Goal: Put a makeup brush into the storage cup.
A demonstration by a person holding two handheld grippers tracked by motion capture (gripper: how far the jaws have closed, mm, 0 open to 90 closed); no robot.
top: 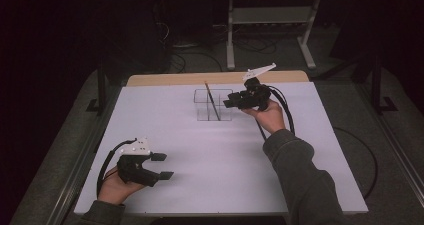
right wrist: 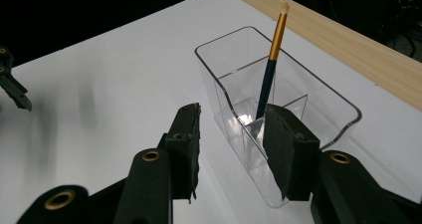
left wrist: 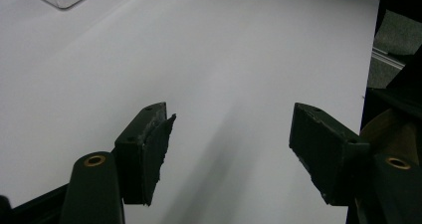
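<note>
Your right gripper [top: 231,101] is the one near the work. In the high view it sits in the upper middle of the frame, just to the right of the clear box [top: 201,106], and its jaws point to the left, toward the box. The brush [top: 212,101] stands inside this box. It leans, with its pale tip at the top toward the far wooden edge [top: 165,78] of the table [top: 220,170] and its dark handle going down into the box.

In the right gripper view the brush [right wrist: 271,64] rises in the upper middle of the frame, above and behind the right jaw. Its long axis runs from the lower left up to the upper right, so it is nearly upright and tilted a little. The clear box [right wrist: 214,64] lies partly behind the right jaw. The jaws of the right gripper [right wrist: 233,152] stand moderately apart, and nothing is between them. The brush is not held; it is beyond the fingertips.

Your left gripper [top: 161,166] is in the lower left of the high view, well apart from the box. In the left gripper view its jaws are wide and empty [left wrist: 231,144], with bare white table between them.

So I judge that the right hand is the nearer one for the brush. If you want to take it, the jaws must come to the handle above the rim of the box, one on each side of the leaning shaft.
</note>
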